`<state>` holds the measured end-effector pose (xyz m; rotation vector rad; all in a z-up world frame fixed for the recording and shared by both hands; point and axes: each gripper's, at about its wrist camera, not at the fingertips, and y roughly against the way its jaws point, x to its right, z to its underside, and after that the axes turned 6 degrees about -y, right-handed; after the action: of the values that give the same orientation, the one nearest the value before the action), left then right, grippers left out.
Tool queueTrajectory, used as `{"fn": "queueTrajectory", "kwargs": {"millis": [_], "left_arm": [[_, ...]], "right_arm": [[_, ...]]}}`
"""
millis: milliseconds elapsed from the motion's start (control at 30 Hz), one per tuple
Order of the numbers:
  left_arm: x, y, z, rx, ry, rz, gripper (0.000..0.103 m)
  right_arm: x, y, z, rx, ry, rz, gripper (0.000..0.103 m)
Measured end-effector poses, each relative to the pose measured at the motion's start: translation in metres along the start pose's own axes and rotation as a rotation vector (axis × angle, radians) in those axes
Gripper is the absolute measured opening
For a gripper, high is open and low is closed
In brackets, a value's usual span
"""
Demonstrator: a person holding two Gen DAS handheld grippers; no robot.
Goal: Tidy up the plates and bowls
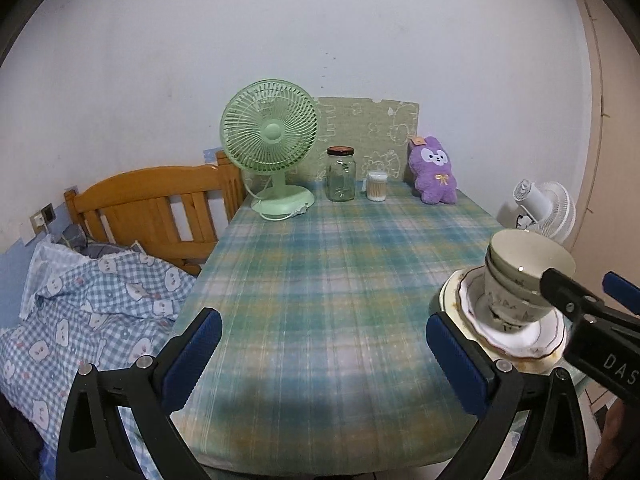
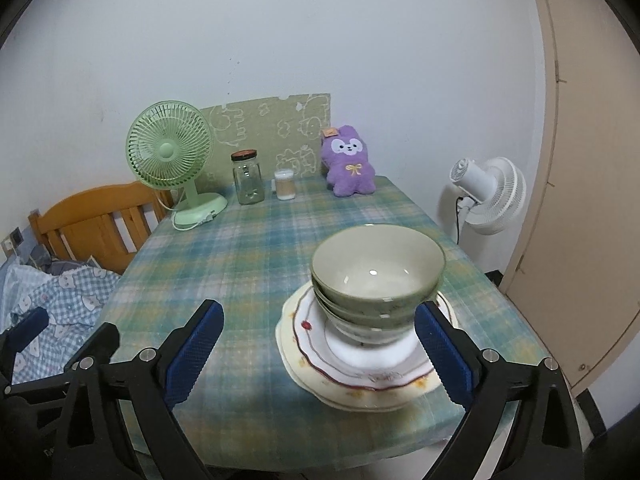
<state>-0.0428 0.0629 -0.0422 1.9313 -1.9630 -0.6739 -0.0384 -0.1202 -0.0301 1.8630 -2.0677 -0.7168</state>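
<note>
Stacked green-grey bowls sit on a pile of white, red-rimmed plates near the front right of the plaid table. My right gripper is open wide. Its right finger stands beside the plates' right rim, and the pile lies between the fingers without being pressed. In the left wrist view the bowls and plates are at the right edge, with the right gripper reaching in over them. My left gripper is open over bare cloth left of the pile, and it shows again at the lower left.
At the table's far end stand a green desk fan, a glass jar, a cotton swab tub and a purple plush toy. A white floor fan and a door are on the right. A wooden headboard and bedding lie left.
</note>
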Motion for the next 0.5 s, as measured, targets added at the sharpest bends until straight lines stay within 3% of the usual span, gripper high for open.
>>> {"fn": "queueTrajectory", "kwargs": {"millis": [500], "left_arm": [[-0.003, 0.016, 0.004, 0.021, 0.021, -0.018, 0.103]], "right_arm": [[0.004, 0.013, 0.008, 0.017, 0.012, -0.001, 0.098]]}}
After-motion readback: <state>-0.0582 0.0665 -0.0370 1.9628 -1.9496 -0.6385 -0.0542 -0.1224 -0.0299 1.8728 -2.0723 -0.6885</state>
